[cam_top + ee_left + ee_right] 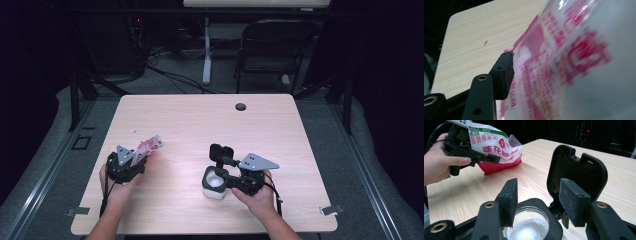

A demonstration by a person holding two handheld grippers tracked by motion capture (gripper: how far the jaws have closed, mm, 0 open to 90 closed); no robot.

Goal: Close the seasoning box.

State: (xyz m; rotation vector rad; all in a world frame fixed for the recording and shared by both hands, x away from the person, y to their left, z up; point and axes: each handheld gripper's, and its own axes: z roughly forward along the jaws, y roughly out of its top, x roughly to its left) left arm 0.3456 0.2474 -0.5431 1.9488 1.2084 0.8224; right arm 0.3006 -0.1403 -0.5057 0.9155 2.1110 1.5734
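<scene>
A red-and-white printed bag rests with its bottom on the wooden table at the left. My left gripper stands around its upper part with jaws wide; one finger lies beside the film, the other is hidden behind it. In the right gripper view the bag leans away from the hand. A small jar of white powder sits right of centre, its black flip lid standing up. My right gripper hovers open just over the jar's mouth.
A round cable hole lies near the table's far edge. A dark folding chair and a desk leg stand on the floor beyond. Bare wood stretches between the bag and the jar.
</scene>
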